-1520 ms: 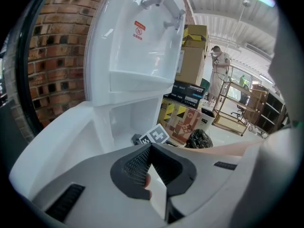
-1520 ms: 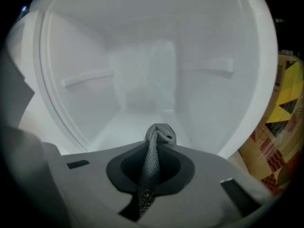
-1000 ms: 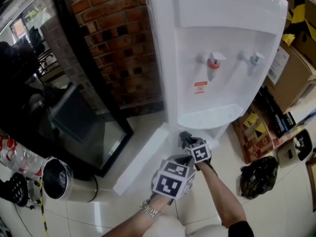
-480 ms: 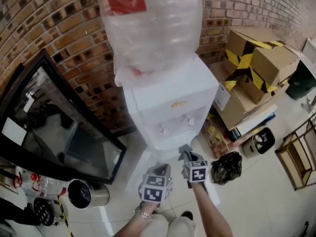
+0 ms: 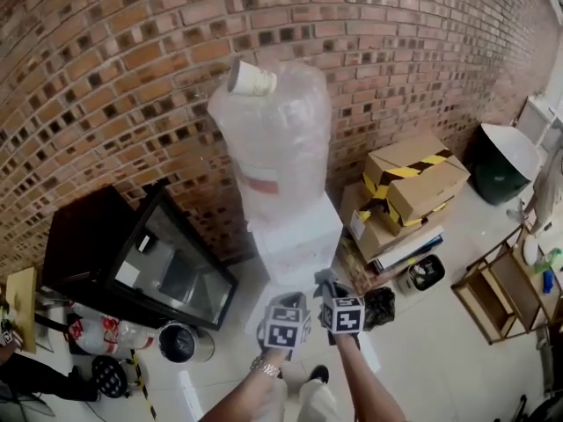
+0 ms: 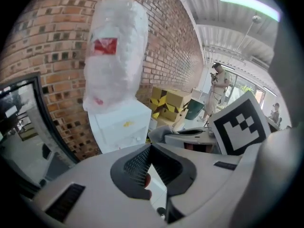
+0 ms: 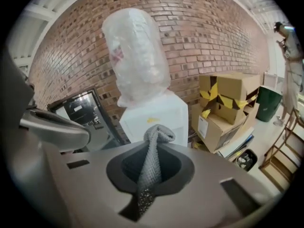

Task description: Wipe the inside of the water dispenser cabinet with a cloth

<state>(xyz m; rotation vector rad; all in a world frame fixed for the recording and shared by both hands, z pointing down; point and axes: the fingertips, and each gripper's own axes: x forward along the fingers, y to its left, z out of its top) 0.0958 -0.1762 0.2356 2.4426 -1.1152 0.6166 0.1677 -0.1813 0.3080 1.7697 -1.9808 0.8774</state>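
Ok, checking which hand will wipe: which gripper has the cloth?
The right gripper: its jaws are shut on the grey cloth, which sticks up between them. The left gripper has its jaws together with nothing between them.

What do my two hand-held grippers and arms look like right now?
The left hand-held gripper and right hand-held gripper have pale grey moulded bodies with dark, textured jaw pads. The left marker cube and right marker cube show black-and-white squares. No sleeves or cables show; a metal wristband circles the left wrist.

Bunched grey cloth (image 7: 153,146) in right gripper (image 7: 151,167)
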